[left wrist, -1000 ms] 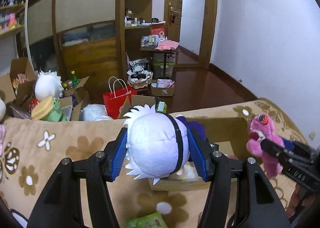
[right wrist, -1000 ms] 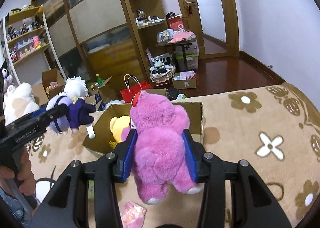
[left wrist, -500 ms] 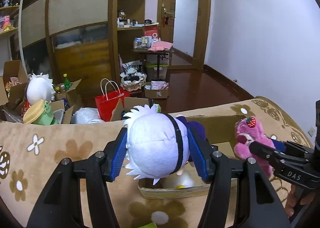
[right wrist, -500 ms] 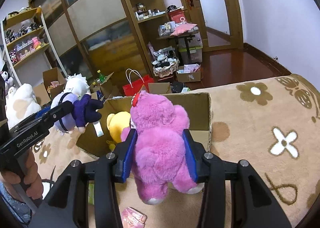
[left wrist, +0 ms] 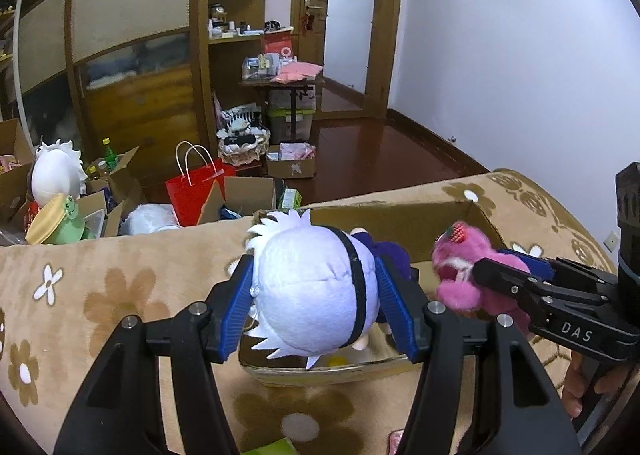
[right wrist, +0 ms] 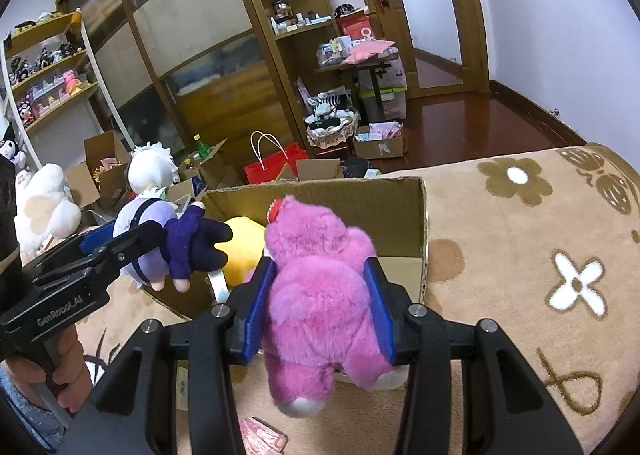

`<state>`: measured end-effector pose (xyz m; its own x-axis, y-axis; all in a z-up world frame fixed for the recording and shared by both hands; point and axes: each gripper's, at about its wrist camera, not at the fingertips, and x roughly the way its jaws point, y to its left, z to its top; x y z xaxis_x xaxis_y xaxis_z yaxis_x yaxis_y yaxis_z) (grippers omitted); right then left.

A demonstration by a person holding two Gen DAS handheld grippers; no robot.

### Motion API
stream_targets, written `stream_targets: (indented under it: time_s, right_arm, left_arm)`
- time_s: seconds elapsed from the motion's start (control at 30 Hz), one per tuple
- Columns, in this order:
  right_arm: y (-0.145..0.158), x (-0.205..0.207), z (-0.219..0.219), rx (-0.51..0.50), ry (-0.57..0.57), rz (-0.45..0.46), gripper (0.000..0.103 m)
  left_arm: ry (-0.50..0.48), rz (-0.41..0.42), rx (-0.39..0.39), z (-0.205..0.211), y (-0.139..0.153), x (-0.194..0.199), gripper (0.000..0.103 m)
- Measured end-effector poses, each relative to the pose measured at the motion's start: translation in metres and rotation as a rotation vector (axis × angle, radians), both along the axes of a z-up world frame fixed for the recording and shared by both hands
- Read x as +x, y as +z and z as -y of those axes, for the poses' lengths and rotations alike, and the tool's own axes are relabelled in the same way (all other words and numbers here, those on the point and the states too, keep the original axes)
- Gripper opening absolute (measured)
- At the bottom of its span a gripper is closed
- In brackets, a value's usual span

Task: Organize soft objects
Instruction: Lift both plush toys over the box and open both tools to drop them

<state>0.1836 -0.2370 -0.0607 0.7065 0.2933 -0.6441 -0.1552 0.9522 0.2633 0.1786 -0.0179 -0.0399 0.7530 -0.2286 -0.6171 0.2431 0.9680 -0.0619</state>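
My left gripper is shut on a white-haired plush doll in purple clothes, held over the near edge of an open cardboard box. The doll also shows in the right wrist view. My right gripper is shut on a pink plush bear, held over the box; the bear also shows in the left wrist view. A yellow plush lies inside the box.
The box sits on a tan flowered blanket. A small pink item and a green packet lie on the blanket near me. Beyond the bed are a red bag, cartons with plush toys and shelves.
Both grippers have moved forward toward the box with their toys. The doll and the bear now hang over the box opening, closer together.
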Motion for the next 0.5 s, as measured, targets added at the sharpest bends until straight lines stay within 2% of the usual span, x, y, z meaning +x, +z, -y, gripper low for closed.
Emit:
stream_targets:
  time_s: [0.4, 0.5]
  right_arm:
    - [-0.0061, 0.0002, 0.0027, 0.014, -0.007, -0.017, 0.047]
    - [-0.0052, -0.0001, 0.0013, 0.015, -0.008, -0.019, 0.048]
  left_arm:
    - [-0.004, -0.027, 0.010, 0.0002, -0.0073, 0.0030, 0.063]
    - [-0.001, -0.020, 0.008, 0.0002, -0.0061, 0.0005, 0.073]
